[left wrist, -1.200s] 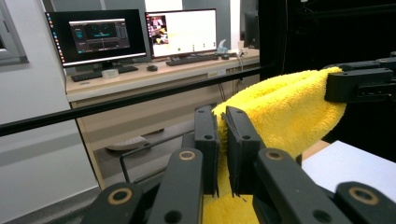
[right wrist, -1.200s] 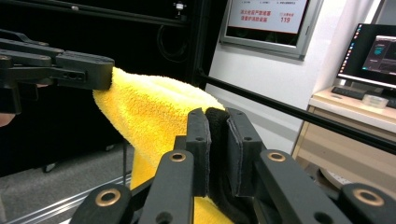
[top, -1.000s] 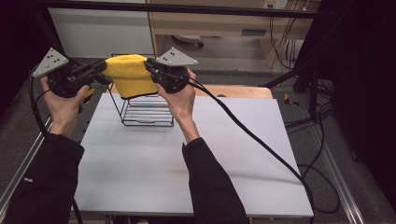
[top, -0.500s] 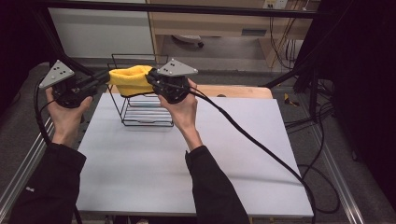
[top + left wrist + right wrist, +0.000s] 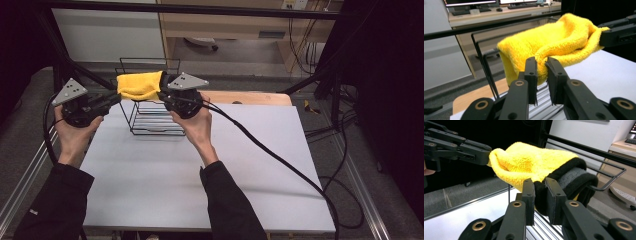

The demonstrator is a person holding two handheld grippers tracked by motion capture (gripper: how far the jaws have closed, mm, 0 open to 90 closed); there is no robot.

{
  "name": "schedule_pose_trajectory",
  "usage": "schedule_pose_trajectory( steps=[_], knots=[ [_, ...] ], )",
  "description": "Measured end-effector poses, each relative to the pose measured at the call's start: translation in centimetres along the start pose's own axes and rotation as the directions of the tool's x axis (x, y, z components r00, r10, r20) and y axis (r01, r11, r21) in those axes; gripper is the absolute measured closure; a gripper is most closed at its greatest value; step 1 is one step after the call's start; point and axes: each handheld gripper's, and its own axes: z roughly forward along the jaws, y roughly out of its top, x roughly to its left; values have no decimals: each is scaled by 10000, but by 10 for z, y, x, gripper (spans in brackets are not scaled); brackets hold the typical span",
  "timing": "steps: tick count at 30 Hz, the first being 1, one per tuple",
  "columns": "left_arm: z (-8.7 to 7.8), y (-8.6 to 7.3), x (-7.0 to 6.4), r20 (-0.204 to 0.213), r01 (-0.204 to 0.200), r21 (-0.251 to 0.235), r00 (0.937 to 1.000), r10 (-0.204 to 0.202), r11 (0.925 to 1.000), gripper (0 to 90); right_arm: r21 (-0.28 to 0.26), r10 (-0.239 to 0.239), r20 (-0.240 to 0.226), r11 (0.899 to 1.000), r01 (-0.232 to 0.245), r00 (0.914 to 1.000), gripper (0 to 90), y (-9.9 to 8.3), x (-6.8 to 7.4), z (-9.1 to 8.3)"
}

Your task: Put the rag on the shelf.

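Fingers (image 5: 531,72) on left gripper (image 5: 107,102) pinch the yellow towel (image 5: 140,85) at its left end; right gripper (image 5: 167,95) fingers (image 5: 554,195) clamp the black-edged right end. Both narrow, holding cloth. Towel hangs between them, slack, above the top of the wire rack (image 5: 150,117) at the far-left of the white table (image 5: 200,165). Looks like two-point hold keeps it spread lengthwise so it can drape over the top bar, imo.
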Motion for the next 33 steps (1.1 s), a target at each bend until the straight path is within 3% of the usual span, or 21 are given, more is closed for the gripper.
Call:
schedule_pose_trajectory(
  steps=[7,12,16,18,23,27,31,33],
  knots=[
    [1,-2,-2,203,102,225,9997,-106,9997,735,102,-66,32,9999,66,10000,777,-5,1,2],
    [8,-6,-5,86,-73,655,9999,68,9978,806,194,-158,-1,9997,158,9999,738,-9,1,1],
    [13,-12,-9,29,-352,1006,9994,351,9943,859,333,69,-90,9994,-66,9999,656,-10,0,-3],
    [16,-15,-10,60,-395,1096,9992,391,9932,862,140,220,-63,9997,-220,9997,613,-9,-1,-7],
    [21,-17,-11,15,-441,1190,9990,442,9919,865,-116,541,44,9985,-541,9985,594,-4,-4,-9],
    [22,-19,-11,-10,-518,1237,9986,523,9910,871,339,975,287,9946,-984,9948,635,-9,-12,1],
    [22,-22,-9,-52,-567,1302,9983,578,9899,872,564,951,59,9938,-953,9954,839,-14,-10,6],
    [22,-24,-7,-88,-555,1314,9983,572,9898,872,655,911,-95,9938,-903,9958,879,-16,-7,7]
  ],
)
